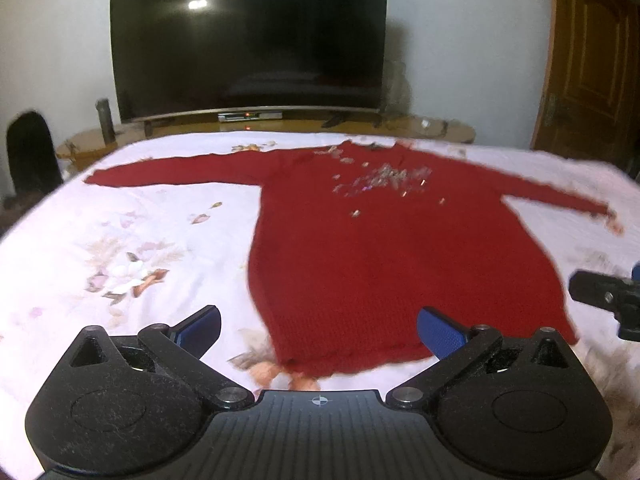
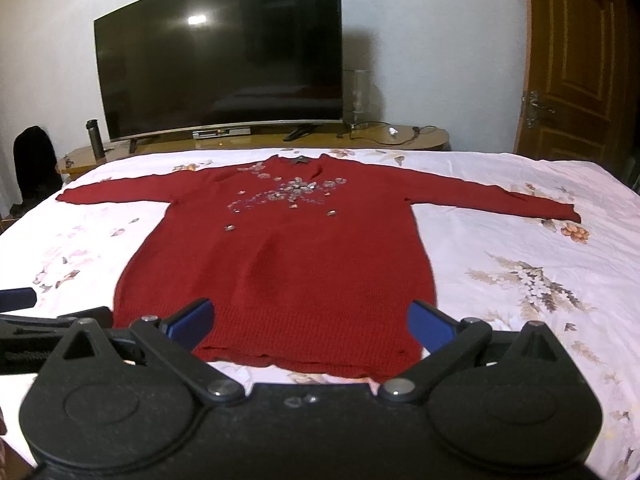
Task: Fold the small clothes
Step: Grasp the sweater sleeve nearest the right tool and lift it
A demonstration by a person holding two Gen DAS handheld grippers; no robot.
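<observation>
We held the left gripper point(image 1: 319, 334) spread wide and empty above the hem's left corner, and the right gripper point(image 2: 310, 326) equally spread over the hem of the red sweater point(image 2: 276, 264). It lay flat, face up, sleeves out toward nine and three o'clock, collar at twelve. To begin well, we judged each tool should pinch a single layer at a sleeve cuff or hem corner, avoiding the beaded front point(image 2: 288, 194), and lift evenly. The floral bedsheet point(image 2: 520, 280) lay smooth beneath. Beyond, at twelve o'clock, stood a television point(image 2: 220, 60) on a wooden stand point(image 2: 400, 140); a door point(image 2: 576, 60) stood at two o'clock.
</observation>
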